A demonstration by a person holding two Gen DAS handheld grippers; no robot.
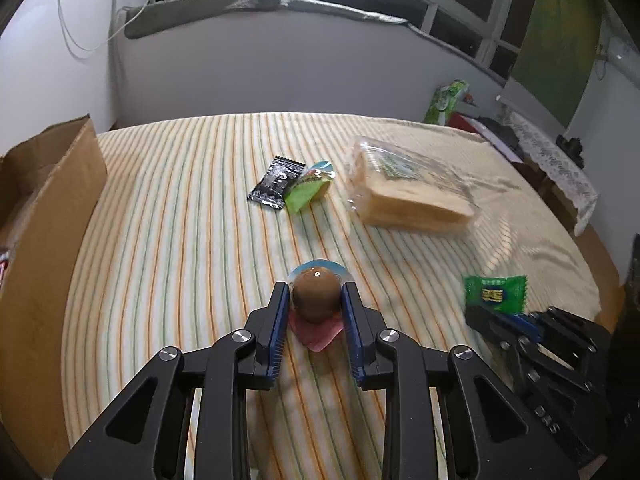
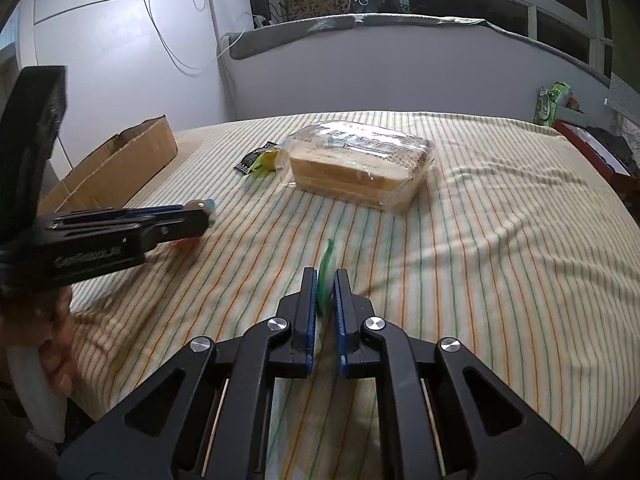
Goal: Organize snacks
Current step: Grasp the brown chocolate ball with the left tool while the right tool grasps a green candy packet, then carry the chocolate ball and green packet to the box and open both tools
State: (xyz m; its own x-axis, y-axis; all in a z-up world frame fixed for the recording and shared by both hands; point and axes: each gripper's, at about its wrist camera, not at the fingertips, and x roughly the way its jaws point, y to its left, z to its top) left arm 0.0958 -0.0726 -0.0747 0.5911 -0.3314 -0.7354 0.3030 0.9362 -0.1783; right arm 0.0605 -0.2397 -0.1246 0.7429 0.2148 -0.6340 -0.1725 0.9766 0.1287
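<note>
Pick step: left gripper (image 1: 316, 300) clamped on brown egg pack (image 1: 314, 294) near table (image 1: 160, 208) front edge, right gripper (image 2: 325, 284) pinching green packet (image 2: 325, 276); next likely carry both left to cardboard box (image 1: 52, 184), release inside

You have a striped cloth (image 1: 180, 208) covering the counter. On it lie a bagged loaf (image 1: 408, 192), a black packet (image 1: 274, 182) touching a green packet (image 1: 308, 192), and a cardboard box (image 1: 48, 216) at the left edge.
</note>
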